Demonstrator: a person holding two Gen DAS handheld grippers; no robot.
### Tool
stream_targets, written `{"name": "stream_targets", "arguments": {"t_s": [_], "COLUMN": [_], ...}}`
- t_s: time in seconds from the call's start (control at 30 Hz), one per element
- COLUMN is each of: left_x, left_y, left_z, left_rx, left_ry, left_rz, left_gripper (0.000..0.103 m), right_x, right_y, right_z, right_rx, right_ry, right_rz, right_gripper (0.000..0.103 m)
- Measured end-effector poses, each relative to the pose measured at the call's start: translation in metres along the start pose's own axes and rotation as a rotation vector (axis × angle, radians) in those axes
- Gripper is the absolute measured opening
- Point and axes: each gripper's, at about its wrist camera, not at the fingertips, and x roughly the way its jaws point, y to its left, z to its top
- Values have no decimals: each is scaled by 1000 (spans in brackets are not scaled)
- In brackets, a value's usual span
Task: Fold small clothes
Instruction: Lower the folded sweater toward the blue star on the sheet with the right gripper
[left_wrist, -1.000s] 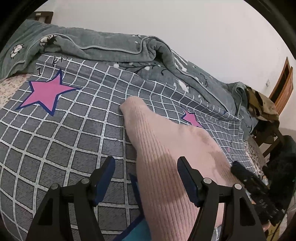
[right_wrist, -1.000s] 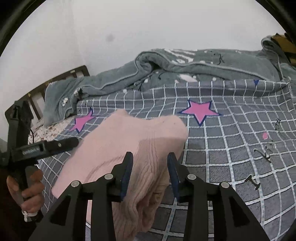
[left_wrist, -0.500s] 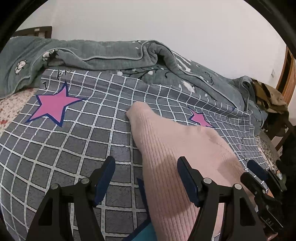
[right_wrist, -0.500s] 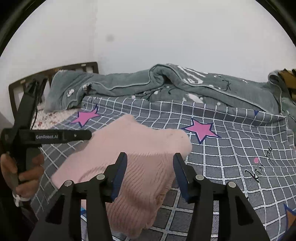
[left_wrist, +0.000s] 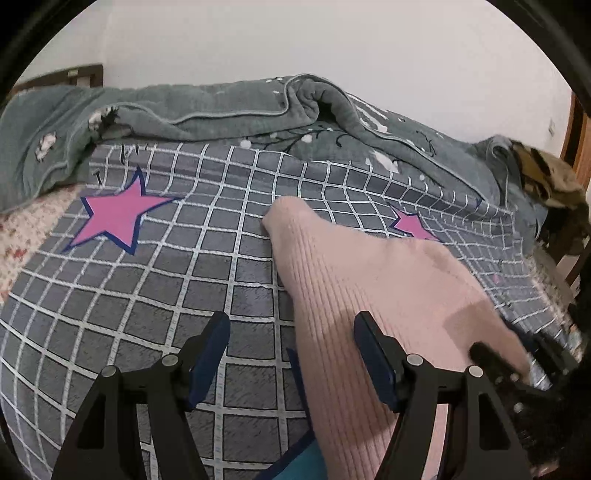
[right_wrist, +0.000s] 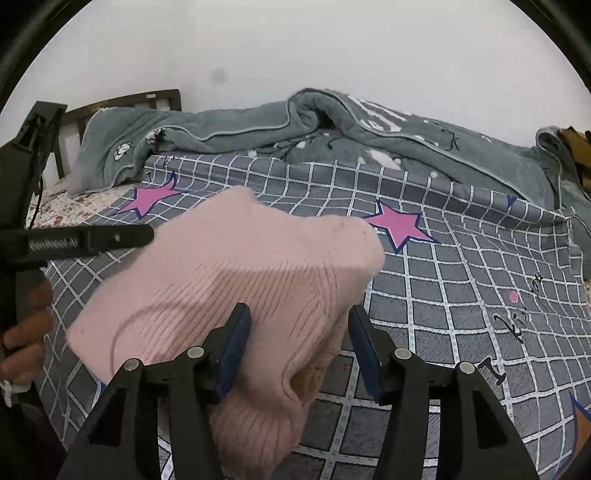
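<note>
Pink ribbed knit garment (right_wrist: 236, 295) lies folded on the checked bed cover (left_wrist: 147, 295), directly ahead of and partly beneath both tools. Right tool (right_wrist: 299, 347) stands about half open, its blue pads flanking the near folded edge of the knit without pressing it; its jaws have just been opening, so the garment is between them but released. Left tool (left_wrist: 291, 358) stands moderately open over the garment's left border, one pad over the cover and one over the knit, gripping nothing. Person's hand (right_wrist: 26, 332) on the left tool's handle appears at the left margin of the right wrist view.

Step in hand, as judged: letting go after a fold. To do it well, draw the right tool straight back and slightly up so the pads clear the knit without dragging the top layer; then press the fold flat before taking the next edge.

Compared with the earlier frames, the right tool's pads stand wider apart, and the garment sits flatter on the bed; the left tool's gap is unchanged
</note>
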Motion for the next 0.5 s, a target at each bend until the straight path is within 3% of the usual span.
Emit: {"name": "stream_targets", "arguments": {"t_s": [0.13,0.3,0.5], "left_x": [-4,-10,-19], "left_y": [-4,-10,-14], "left_z": [-1,-5,-13], "left_rx": [25,56,86], "left_ry": [-8,-11,6], "left_rz": [14,11,-58], "left_gripper": [68,68,71], "right_x": [-11,-8,-9], "right_y": [-8,-20,-27], "right_z": [2,3,1], "right_rx": [17,50,69], "right_ry": [-42,-23,-20], "right_rz": [5,-25,-40], "right_gripper": [54,54,54]}}
